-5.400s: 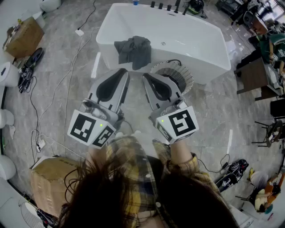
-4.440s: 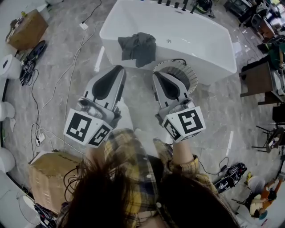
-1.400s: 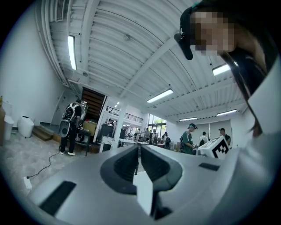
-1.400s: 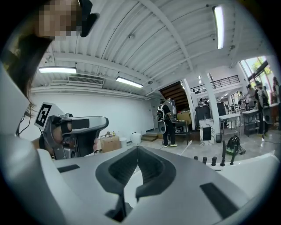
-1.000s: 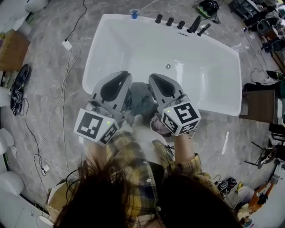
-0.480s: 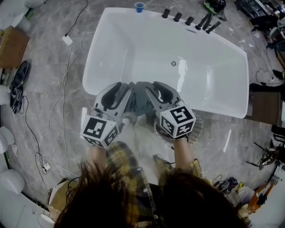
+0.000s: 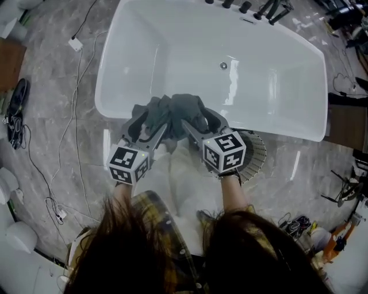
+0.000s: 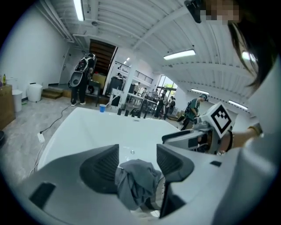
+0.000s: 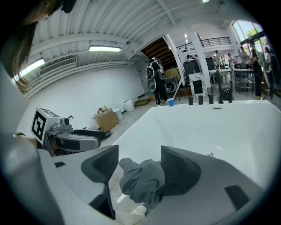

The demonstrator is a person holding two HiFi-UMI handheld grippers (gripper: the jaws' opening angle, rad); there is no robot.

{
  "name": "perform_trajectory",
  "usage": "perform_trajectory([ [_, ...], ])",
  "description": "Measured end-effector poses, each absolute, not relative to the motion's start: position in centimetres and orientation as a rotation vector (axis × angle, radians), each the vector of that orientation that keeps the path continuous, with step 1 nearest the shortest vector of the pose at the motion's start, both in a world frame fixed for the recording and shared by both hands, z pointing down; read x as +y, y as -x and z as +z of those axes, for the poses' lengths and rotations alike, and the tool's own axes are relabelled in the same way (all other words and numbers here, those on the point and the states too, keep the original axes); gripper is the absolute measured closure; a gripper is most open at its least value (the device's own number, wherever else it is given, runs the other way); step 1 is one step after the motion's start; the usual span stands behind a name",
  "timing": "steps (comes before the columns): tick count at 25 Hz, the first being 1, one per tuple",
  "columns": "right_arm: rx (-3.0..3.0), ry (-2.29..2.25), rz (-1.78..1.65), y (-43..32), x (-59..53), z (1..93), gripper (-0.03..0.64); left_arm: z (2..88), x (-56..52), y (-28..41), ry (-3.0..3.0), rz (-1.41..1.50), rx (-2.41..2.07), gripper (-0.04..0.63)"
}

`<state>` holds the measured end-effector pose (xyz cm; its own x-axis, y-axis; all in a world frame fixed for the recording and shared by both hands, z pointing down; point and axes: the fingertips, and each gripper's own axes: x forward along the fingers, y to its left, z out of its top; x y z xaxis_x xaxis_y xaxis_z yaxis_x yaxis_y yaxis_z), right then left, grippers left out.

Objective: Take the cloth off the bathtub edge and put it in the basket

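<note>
The dark grey cloth [image 7: 179,110] lies bunched on the near edge of the white bathtub [image 7: 109,109]. Both grippers reach into it side by side. The left gripper [image 7: 150,123] has its jaws opening, with a fold of the cloth [image 8: 137,180] between them; the fold touches the left jaw only. The right gripper [image 7: 201,122] is opening too, and the cloth [image 9: 142,180] sits loosely between its jaws. The round slatted basket [image 7: 257,152] stands on the floor against the tub, just right of the right gripper, partly hidden by it.
The tub's drain [image 7: 223,65] and taps [image 7: 270,8] are at the far side. Cables [image 7: 75,103] trail over the marble floor at the left. A dark table [image 7: 348,123] stands at the right. My plaid sleeves and hair fill the bottom of the head view.
Both grippers have moved forward over the tub's near edge onto the cloth. Their jaws, shut a second ago, have spread apart around folds of it.
</note>
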<state>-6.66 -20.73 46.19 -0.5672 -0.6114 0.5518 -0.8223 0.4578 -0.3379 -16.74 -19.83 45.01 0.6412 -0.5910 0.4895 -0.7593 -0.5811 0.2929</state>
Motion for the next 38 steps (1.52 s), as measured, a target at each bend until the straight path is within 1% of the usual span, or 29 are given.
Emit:
perform_trajectory([
  [6, -2.299, -1.267, 0.919, 5.7, -20.6, 51.2, 0.262, 50.5, -20.3, 18.0, -2.332, 0.576, -1.048, 0.324],
  [12, -2.207, -1.286, 0.983, 5.0, -20.7, 56.1, 0.232, 56.2, -21.2, 18.5, -2.287, 0.712, -0.995, 0.29],
  [20, -2.091, -1.267, 1.097, 4.9, -19.8, 61.4, 0.206, 62.6, -21.7, 19.0, -2.178, 0.808, -0.921, 0.236],
  [29, -1.898, -1.273, 1.095, 3.6, -18.4, 66.0, 0.189, 67.0, -22.2, 21.7, -2.072, 0.947, -0.926, 0.207],
  [38, -1.858, -1.238, 1.014, 4.4, -19.1, 66.7, 0.186, 68.5, -22.2, 20.0, -2.07, 1.035, -0.826, 0.199],
])
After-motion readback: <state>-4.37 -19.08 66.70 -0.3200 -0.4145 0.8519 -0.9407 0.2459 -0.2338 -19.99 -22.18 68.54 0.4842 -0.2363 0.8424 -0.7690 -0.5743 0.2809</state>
